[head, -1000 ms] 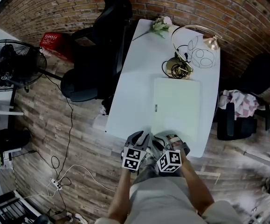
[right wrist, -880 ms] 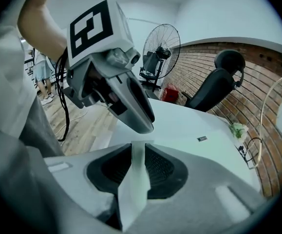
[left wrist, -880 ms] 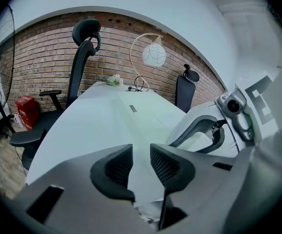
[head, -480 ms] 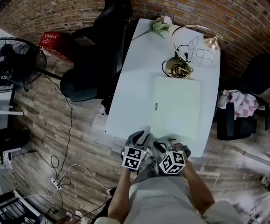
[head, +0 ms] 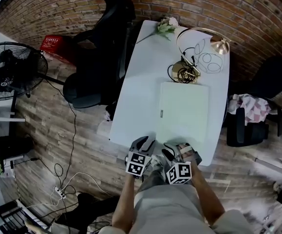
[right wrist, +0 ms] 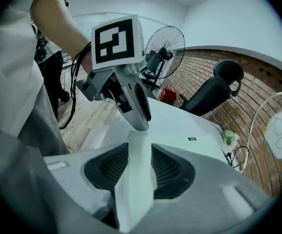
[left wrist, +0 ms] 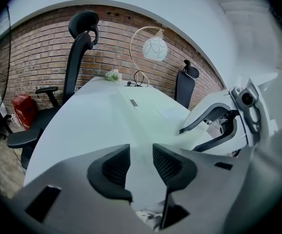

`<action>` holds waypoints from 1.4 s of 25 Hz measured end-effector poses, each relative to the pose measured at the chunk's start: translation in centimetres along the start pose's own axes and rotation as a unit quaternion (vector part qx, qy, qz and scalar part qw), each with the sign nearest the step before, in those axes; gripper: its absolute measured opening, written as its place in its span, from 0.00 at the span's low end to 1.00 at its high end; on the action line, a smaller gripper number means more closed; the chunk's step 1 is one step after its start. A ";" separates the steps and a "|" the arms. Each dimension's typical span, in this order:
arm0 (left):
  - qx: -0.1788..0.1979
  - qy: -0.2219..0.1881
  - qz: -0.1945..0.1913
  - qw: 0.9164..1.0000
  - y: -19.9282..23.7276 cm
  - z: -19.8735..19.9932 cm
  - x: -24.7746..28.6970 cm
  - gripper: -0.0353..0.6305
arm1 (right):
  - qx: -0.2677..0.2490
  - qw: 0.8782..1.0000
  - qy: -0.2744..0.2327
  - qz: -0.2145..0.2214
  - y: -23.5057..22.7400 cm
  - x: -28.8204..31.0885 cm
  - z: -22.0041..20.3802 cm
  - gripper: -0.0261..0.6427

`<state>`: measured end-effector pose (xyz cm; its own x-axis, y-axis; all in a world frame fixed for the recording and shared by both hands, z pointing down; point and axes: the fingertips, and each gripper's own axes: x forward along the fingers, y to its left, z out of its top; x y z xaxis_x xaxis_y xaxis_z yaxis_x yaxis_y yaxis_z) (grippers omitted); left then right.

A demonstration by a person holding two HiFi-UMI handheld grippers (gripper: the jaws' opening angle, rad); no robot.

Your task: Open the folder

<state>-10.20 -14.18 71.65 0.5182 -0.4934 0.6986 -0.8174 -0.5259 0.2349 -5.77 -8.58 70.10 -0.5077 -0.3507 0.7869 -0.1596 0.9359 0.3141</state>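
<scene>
A pale green folder [head: 184, 112] lies shut and flat on the white table [head: 141, 87], with a small label [head: 161, 113] on its left edge. Both grippers hover side by side at the table's near edge. My left gripper [head: 143, 143] [left wrist: 137, 152] has just been opening; its pads stand apart over the surface and nothing is pinched. My right gripper [head: 172, 149] [right wrist: 140, 152] has just been opening too. The folder's near corner [right wrist: 140, 174] shows in its gap, and the pads do not press on it. The left gripper's fingertip [right wrist: 140, 123] hangs just ahead of it.
A gold arc lamp [head: 199, 48] with its coiled cord stands beyond the folder, and a flower [head: 166, 27] lies at the far end. A black office chair [head: 99, 57] stands left of the table. A fan [head: 9, 69] and floor cables are further left.
Both grippers stay at the table's near edge, the right one's marker cube a touch lower. A dark figure has come into view on the floor at the bottom left.
</scene>
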 end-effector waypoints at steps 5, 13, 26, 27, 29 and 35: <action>0.009 0.025 0.003 1.000 0.2 -0.7 0.3 0.27 | -0.019 1.000 -0.004 -0.011 -1.1 -0.4 0.2 0.25; 0.016 0.024 -0.022 0.999 0.3 -0.8 -0.1 0.27 | -0.025 0.999 0.022 -0.005 -1.3 -1.3 -0.6 0.30; 0.052 0.010 -0.076 0.996 -0.7 -0.5 -0.4 0.27 | -0.075 0.985 0.112 -0.111 -1.7 -1.7 -1.6 0.39; 0.053 0.009 -0.078 0.995 -0.7 -0.5 -0.4 0.27 | -0.083 0.982 0.117 -0.121 -1.5 -1.8 -1.6 0.37; 0.054 0.009 -0.082 0.995 -0.8 -0.5 -0.5 0.27 | -0.097 0.978 0.125 -0.134 -0.9 -1.6 -1.6 0.32; 0.060 0.012 -0.094 0.994 -1.0 -0.6 -0.8 0.27 | -0.058 0.975 0.112 -0.182 0.4 -1.7 -1.5 0.05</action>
<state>-9.95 -12.84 71.26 0.6509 -0.3628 0.6668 -0.6705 -0.6866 0.2810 -3.71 -7.63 69.66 -0.2353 -0.6694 0.7046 -0.1902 0.7427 0.6421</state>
